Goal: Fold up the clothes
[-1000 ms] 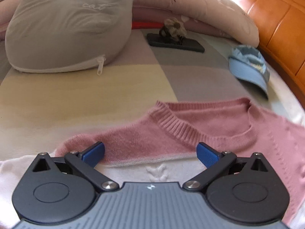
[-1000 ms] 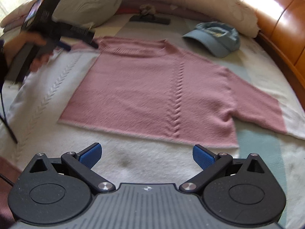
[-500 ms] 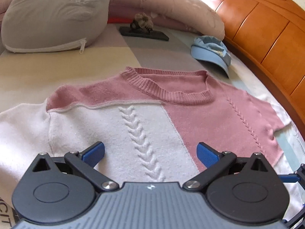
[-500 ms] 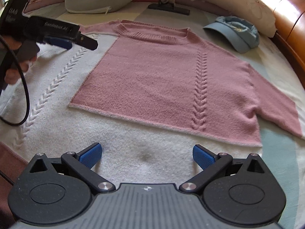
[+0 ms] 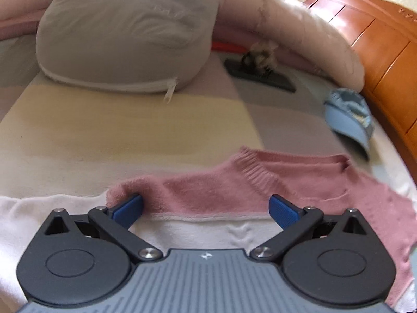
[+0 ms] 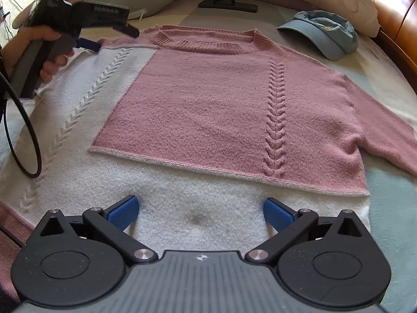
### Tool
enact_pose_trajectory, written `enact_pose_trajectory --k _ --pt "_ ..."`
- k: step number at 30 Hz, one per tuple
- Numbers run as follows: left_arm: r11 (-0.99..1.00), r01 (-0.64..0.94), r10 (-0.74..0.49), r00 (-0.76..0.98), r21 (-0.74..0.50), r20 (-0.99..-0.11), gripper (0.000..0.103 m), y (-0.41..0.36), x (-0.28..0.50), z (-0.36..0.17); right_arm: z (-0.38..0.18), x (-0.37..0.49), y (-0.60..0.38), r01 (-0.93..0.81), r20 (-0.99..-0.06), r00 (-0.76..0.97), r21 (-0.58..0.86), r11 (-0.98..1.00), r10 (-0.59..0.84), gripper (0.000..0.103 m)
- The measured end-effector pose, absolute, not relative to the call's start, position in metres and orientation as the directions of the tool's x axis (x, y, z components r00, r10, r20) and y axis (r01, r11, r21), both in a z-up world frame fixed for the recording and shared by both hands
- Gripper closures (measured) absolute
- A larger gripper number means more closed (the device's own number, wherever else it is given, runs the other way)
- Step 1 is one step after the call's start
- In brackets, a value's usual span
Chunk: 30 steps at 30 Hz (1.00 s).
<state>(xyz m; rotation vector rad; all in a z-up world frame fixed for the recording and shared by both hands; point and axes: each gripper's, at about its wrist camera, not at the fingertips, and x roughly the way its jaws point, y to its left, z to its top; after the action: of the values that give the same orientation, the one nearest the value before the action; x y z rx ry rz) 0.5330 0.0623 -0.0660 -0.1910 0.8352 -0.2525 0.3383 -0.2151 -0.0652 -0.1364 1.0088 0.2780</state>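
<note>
Fingers of the left gripper [image 5: 206,206] stood apart at the pink-and-white sweater's [image 6: 208,99] shoulder, one pad touching the knit. The right gripper [image 6: 200,210], likewise spread, hovered over its white hem; a blue cap [image 6: 323,34] lay beyond.

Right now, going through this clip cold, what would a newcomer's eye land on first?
The pink and white sweater spread flat across the bed fills the right wrist view. At its left shoulder the left gripper sits open against the knit, while the right gripper hangs open over the white hem. A blue cap lies beside the sweater's right shoulder, near the orange wooden headboard.
</note>
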Motion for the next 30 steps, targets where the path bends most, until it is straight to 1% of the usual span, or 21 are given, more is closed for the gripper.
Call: enact_pose_trajectory --k 2,3,7,11,12,14,18,22,25,27,30 --pt "0.943 0.206 -0.332 0.647 -0.261 -0.686 0.001 0.055 0.526 -0.062 -0.065 0.338 -0.216 -0.296 -0.849 0.5 0.016 0.955 0.169 0.0" --pt "0.943 0.217 -0.333 0.641 -0.253 -0.691 0.001 0.053 0.527 -0.064 -0.065 0.339 -0.216 -0.298 -0.849 0.5 0.017 0.955 0.171 0.0" --pt "0.957 0.195 -0.29 0.622 -0.215 -0.727 0.001 0.049 0.544 -0.083 -0.065 0.341 -0.215 -0.304 -0.849 0.499 0.018 0.952 0.175 0.0" --pt "0.967 0.139 -0.251 0.635 -0.212 -0.731 0.001 0.047 0.554 -0.076 -0.066 0.341 -0.216 -0.309 -0.848 0.499 0.021 0.951 0.181 0.0" --pt "0.965 0.144 -0.259 0.638 -0.218 -0.725 0.001 0.045 0.553 -0.072 -0.066 0.341 -0.216 -0.31 -0.848 0.499 0.021 0.95 0.182 0.0" --pt "0.947 0.219 -0.322 0.644 -0.237 -0.694 0.001 0.035 0.544 -0.064 -0.066 0.342 -0.217 -0.313 -0.847 0.499 0.022 0.949 0.185 0.0" --pt "0.917 0.31 -0.392 0.591 -0.251 -0.705 0.001 0.012 0.539 -0.071 -0.067 0.343 -0.217 -0.32 -0.845 0.5 0.024 0.947 0.19 0.0" --pt "0.94 0.293 -0.323 0.601 -0.174 -0.731 0.001 -0.006 0.551 -0.086 -0.066 0.344 -0.216 -0.322 -0.844 0.5 0.024 0.946 0.191 0.0" --pt "0.943 0.271 -0.321 0.578 -0.195 -0.75 0.001 -0.008 0.553 -0.072 -0.066 0.343 -0.217 -0.324 -0.844 0.5 0.024 0.946 0.193 0.0" --pt "0.936 0.276 -0.345 0.587 -0.219 -0.732 0.001 0.001 0.543 -0.057 -0.066 0.344 -0.217 -0.329 -0.845 0.498 0.023 0.944 0.194 0.0" --pt "0.945 0.251 -0.324 0.631 -0.209 -0.705 0.001 0.025 0.518 -0.038 -0.065 0.344 -0.216 -0.33 -0.845 0.499 0.023 0.944 0.195 0.0"
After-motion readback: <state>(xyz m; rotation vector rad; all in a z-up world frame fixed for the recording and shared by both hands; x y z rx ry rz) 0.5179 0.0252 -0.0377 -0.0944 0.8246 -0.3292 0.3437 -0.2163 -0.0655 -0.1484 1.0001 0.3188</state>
